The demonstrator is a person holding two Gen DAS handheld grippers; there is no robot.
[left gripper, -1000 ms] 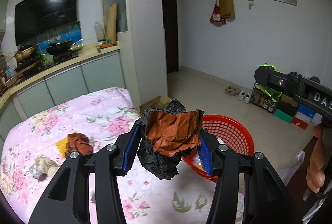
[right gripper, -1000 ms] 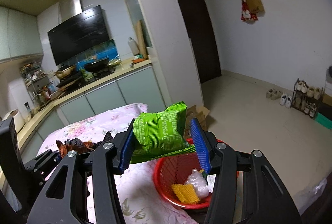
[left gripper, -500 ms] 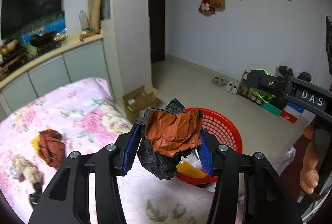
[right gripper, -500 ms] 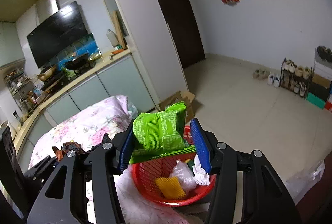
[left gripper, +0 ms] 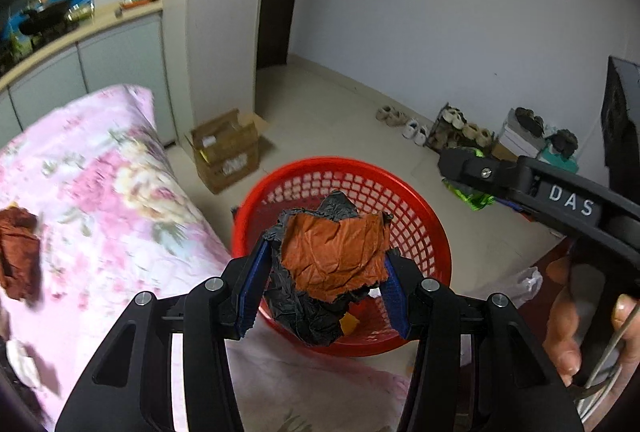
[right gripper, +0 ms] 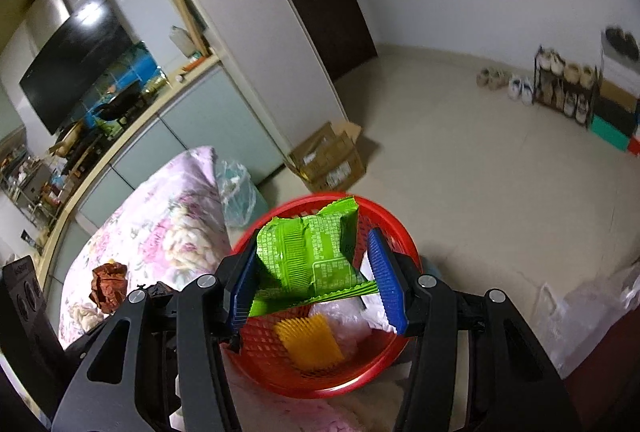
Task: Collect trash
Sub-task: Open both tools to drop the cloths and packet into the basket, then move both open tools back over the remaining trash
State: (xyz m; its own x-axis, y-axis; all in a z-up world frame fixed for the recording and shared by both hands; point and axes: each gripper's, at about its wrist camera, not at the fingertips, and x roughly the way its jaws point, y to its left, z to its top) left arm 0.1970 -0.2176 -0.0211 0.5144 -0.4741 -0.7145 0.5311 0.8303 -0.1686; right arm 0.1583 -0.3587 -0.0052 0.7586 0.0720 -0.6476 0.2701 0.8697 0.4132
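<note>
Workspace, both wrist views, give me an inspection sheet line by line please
Surface: floral pink cloth, with loose scraps lying on it.
Job's things: red basket holding a yellow packet and clear plastic; brown crumpled paper lies on the cloth.
Clutter: cardboard box on floor.
Grippers: left gripper clamps a black-and-orange wad over the basket; right gripper clamps a green snack wrapper over it.
Cables: nothing seen.
Surroundings: kitchen counter, shoe rack.

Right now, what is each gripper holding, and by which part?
Left gripper: crumpled black and orange wrapper wad, pinched across its sides. Right gripper: green snack packet, clamped across its lower half.
</note>
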